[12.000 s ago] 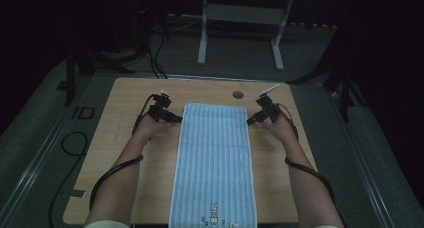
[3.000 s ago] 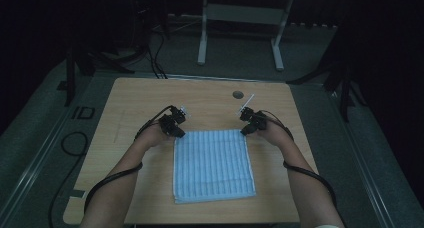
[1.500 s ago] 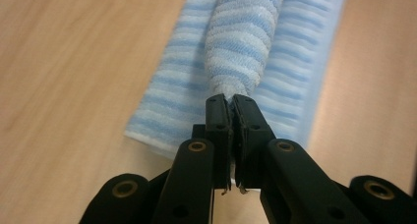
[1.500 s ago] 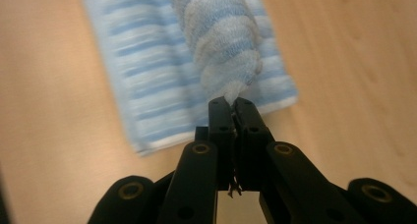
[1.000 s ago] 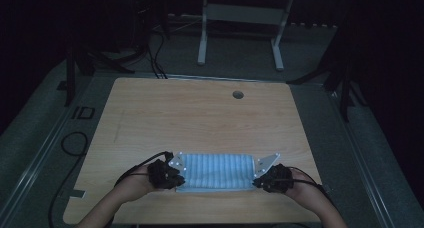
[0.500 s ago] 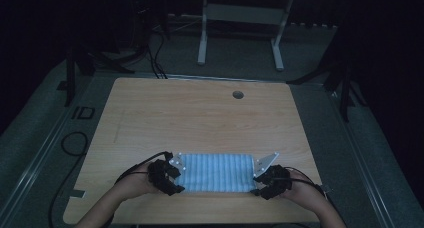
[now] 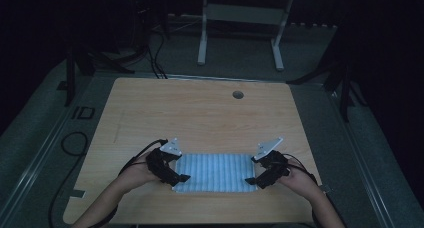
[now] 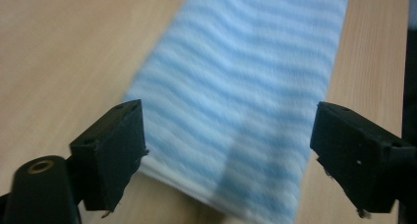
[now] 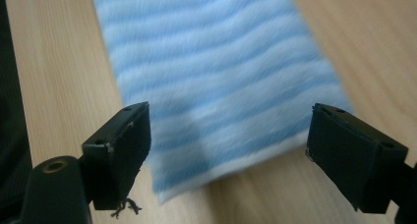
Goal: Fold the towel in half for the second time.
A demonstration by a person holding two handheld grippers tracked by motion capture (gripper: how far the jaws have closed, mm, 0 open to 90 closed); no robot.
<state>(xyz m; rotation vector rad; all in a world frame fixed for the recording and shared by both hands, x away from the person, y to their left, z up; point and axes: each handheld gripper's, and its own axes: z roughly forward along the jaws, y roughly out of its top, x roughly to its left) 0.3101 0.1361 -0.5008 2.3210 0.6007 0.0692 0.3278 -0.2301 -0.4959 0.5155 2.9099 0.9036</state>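
Releasing folded striped towel (image 7: 215, 172) onto bench (image 7: 200, 113): left hand-held gripper (image 7: 181, 178) and right hand-held gripper (image 7: 250, 180) jaws just opened wide, nothing held; fold complete.

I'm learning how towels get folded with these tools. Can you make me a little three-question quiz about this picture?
1. True or false: the left tool is clamped on the striped towel.
2. Which colours are the towel's stripes? A) red and yellow B) blue and white C) green and black
3. Fill the gap: the folded towel lies near the ______ edge of the wooden table, between the left tool and the right tool.

Key
1. False: its jaws have just been opening and stand wide, with the towel's end lying beyond them, not pinched.
2. B
3. Near (the person's side); the right tool's jaws have also just been opening.
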